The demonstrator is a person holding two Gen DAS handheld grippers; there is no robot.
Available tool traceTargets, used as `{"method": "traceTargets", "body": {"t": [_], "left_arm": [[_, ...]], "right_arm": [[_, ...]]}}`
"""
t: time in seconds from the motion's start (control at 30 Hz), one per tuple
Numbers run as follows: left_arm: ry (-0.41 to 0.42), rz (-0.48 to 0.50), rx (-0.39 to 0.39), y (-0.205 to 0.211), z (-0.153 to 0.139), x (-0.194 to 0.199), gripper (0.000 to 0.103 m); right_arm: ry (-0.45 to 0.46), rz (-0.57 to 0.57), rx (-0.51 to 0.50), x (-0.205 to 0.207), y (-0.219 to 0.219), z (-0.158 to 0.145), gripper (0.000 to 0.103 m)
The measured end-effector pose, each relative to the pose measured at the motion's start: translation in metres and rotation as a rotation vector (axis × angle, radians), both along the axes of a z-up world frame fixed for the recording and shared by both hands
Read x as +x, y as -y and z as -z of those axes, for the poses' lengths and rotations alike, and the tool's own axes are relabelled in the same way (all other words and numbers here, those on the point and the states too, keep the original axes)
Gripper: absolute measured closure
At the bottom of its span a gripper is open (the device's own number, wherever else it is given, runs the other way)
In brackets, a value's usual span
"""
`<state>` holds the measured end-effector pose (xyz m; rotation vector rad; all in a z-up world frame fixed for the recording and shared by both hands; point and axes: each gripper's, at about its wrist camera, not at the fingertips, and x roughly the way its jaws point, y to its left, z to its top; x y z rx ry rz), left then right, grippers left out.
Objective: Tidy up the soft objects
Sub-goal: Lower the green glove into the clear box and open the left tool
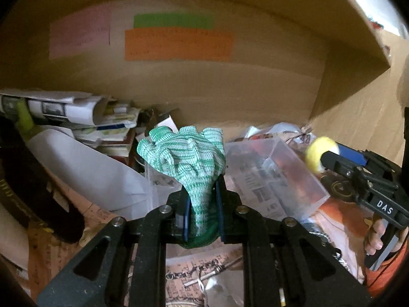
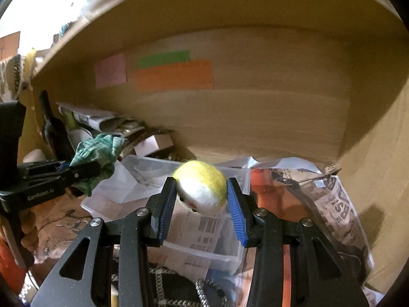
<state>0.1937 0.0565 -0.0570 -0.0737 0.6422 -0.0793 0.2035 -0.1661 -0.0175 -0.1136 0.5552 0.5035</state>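
Your views are dim and warm inside the cardboard box [image 2: 255,128]. Daylight blows out the upper left corner of your right wrist view. Fisheye distortion bends the box walls and blackens the corners. The sticky notes [image 1: 179,43] look soft, their writing unreadable, and the felt ball [image 1: 320,154] smears slightly.

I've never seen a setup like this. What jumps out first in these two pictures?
The left claw pinches a green-and-white knitted glove, its fingers splayed upward. The right claw squeezes a fuzzy yellow-and-white felt ball above a clear plastic box. Behind both, orange, green and pink paper labels mark a brown cardboard wall.
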Motion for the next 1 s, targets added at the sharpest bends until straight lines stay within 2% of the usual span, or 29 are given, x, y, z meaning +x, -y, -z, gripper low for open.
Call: {"method": "traceTargets", "body": {"t": [0.37,0.63,0.77,0.87,1.0], "left_arm": [[-0.166,0.038,0.027,0.010,0.040,0.050,0.087],[-0.199,0.056,0.058,0.017,0.051,0.059,0.086],[-0.219,0.059,0.050,0.018,0.054,0.061,0.073],[-0.203,0.050,0.051,0.019,0.051,0.058,0.062],[-0.156,0.040,0.045,0.019,0.036,0.044,0.051]], "right_arm": [[-0.127,-0.011,-0.095,0.039,-0.020,0.039,0.066],[-0.188,-0.028,-0.160,0.052,-0.030,0.060,0.065],[-0.196,-0.033,-0.169,0.052,-0.033,0.064,0.065],[-0.204,-0.041,-0.169,0.052,-0.034,0.063,0.063],[-0.177,-0.034,-0.168,0.046,-0.031,0.056,0.048]]}}
